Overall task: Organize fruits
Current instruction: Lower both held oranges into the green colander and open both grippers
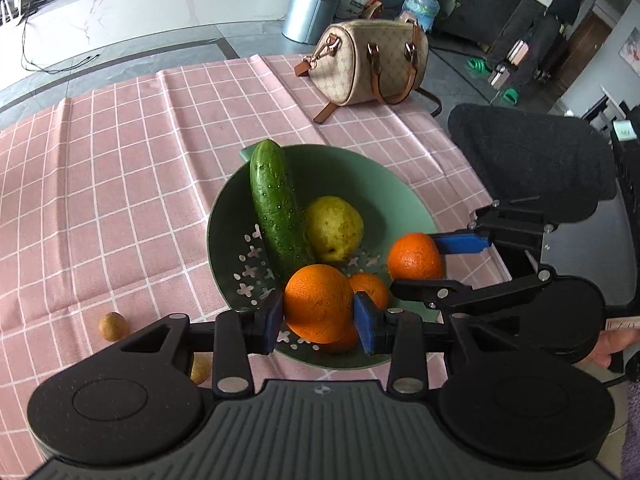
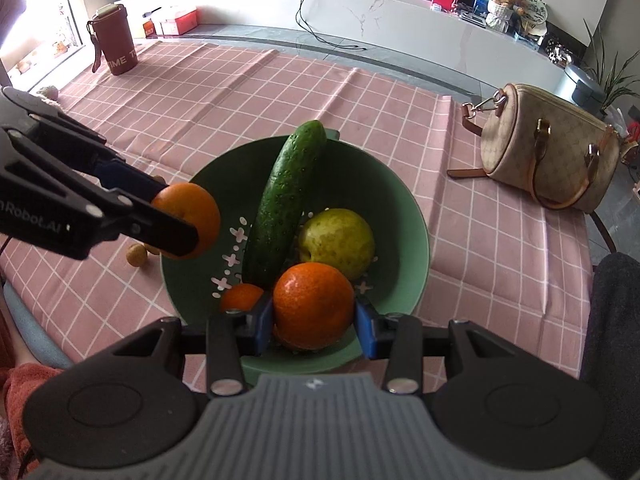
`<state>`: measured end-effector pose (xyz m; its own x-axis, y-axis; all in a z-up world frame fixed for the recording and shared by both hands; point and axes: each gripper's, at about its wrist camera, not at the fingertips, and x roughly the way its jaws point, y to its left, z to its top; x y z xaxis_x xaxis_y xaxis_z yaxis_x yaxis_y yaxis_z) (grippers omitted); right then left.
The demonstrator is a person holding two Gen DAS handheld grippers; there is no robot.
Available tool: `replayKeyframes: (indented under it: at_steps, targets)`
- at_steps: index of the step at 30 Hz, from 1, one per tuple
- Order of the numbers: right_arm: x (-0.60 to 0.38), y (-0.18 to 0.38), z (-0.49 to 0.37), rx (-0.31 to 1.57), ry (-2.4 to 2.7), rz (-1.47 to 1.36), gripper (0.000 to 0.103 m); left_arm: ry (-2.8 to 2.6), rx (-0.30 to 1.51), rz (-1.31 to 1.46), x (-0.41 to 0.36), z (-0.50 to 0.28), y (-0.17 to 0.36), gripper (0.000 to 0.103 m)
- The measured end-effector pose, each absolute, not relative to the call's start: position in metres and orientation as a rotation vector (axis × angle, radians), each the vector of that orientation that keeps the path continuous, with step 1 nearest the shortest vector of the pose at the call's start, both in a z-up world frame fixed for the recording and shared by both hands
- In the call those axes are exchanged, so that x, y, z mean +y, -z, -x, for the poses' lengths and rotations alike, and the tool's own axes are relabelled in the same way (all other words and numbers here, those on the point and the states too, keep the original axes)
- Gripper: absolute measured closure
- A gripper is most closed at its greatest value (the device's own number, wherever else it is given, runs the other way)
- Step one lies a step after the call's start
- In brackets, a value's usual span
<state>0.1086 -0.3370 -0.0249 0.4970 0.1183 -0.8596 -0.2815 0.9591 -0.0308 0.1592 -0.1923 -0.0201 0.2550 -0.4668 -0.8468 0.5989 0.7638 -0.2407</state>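
Note:
A green colander bowl (image 1: 400, 192) (image 2: 404, 216) on the pink checked cloth holds a cucumber (image 1: 276, 208) (image 2: 284, 204), a yellow-green pear (image 1: 334, 226) (image 2: 338, 240) and small oranges (image 1: 370, 288) (image 2: 242, 296). My left gripper (image 1: 318, 316) is shut on an orange (image 1: 318, 302) above the bowl's near rim; it also shows in the right wrist view (image 2: 180, 224) with that orange (image 2: 192, 212). My right gripper (image 2: 314, 318) is shut on another orange (image 2: 314, 304); it shows in the left wrist view (image 1: 424, 264) with its orange (image 1: 414, 256).
A beige handbag (image 1: 372, 64) (image 2: 548, 160) lies at the cloth's far side. A brown canister (image 2: 116, 40) stands far left. Small brownish fruits (image 1: 113, 325) (image 2: 136, 256) lie on the cloth beside the bowl. A dark chair back (image 1: 528, 160) stands at the table's right edge.

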Motion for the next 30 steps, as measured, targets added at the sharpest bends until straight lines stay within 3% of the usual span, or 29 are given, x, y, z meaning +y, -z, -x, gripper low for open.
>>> replayKeyframes:
  at_steps: [13,30]
  targets:
    - [-0.334,0.057,-0.148,1.146,-0.244,0.36,0.064,0.698,1.113,-0.539,-0.241,-0.157,0.047,0.06]
    - [-0.327,0.064,-0.15,1.165,-0.25,0.43,0.063,0.672,1.163,-0.591,-0.248,-0.159,0.069,0.056]
